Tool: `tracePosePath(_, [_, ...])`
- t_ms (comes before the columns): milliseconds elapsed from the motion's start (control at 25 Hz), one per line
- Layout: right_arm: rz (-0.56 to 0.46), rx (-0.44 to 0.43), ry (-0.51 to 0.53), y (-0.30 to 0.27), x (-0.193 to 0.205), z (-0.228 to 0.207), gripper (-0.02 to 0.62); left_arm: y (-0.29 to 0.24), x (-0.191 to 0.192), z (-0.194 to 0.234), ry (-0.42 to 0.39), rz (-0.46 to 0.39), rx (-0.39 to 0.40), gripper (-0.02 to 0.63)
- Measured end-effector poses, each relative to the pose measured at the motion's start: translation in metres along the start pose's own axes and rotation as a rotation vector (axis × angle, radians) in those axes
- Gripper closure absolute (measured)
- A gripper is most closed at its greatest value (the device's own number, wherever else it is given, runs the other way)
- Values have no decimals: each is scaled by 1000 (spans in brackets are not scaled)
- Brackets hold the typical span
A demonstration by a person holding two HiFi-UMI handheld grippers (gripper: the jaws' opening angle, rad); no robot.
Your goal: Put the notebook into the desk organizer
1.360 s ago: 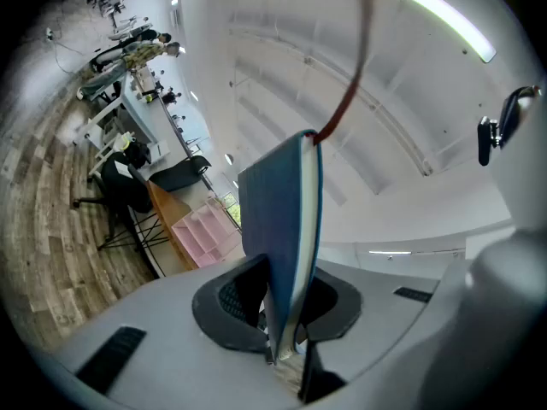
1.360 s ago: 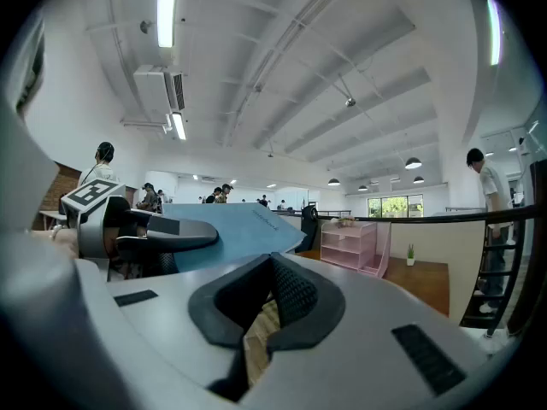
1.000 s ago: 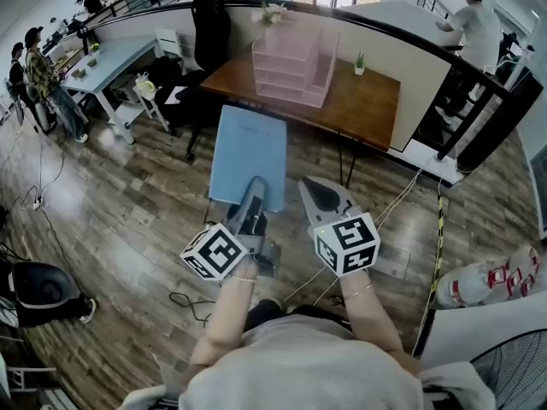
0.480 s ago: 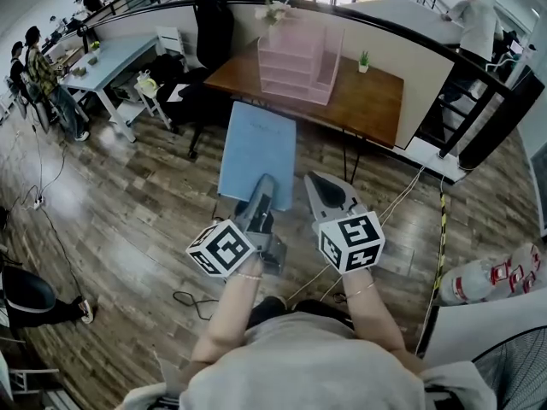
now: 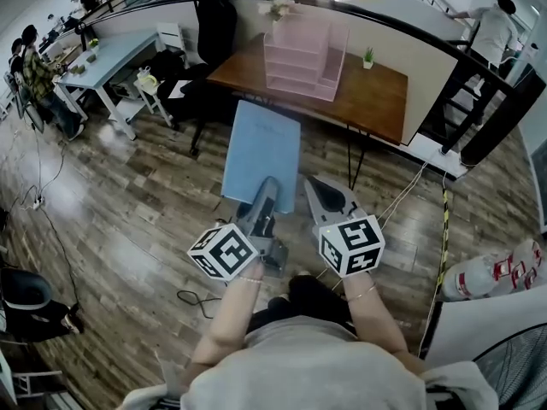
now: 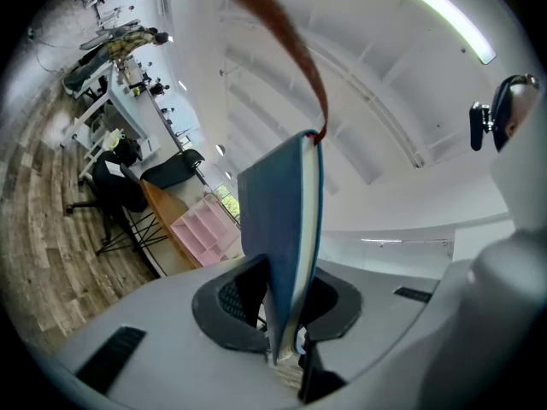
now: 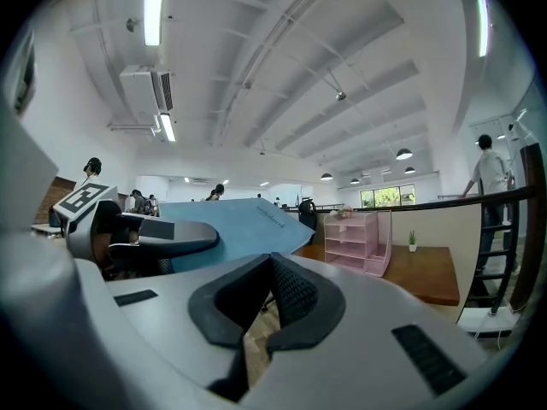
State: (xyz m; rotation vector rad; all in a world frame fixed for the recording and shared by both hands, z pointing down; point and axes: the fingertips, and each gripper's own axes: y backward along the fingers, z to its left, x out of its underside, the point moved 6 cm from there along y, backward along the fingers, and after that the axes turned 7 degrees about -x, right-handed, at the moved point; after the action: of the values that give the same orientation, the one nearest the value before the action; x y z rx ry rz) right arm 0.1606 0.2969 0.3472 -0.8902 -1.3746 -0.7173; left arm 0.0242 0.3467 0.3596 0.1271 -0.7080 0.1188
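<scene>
Holding notebook edge, organizer well apart

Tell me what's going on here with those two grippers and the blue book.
A person holds a gripper in each hand. The left gripper is clamped on the near edge of a blue notebook, holding it out above the wood floor, short of the brown desk. The pink desk organizer stands on that desk, and the notebook is not yet in it. The right gripper is shut and empty beside the left one.
</scene>
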Motion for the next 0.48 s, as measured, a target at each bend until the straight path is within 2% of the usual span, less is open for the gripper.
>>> tracePosePath(480, [5, -16, 5, -50, 9, -40, 586, -46, -13, 30, 23, -19, -25, 535])
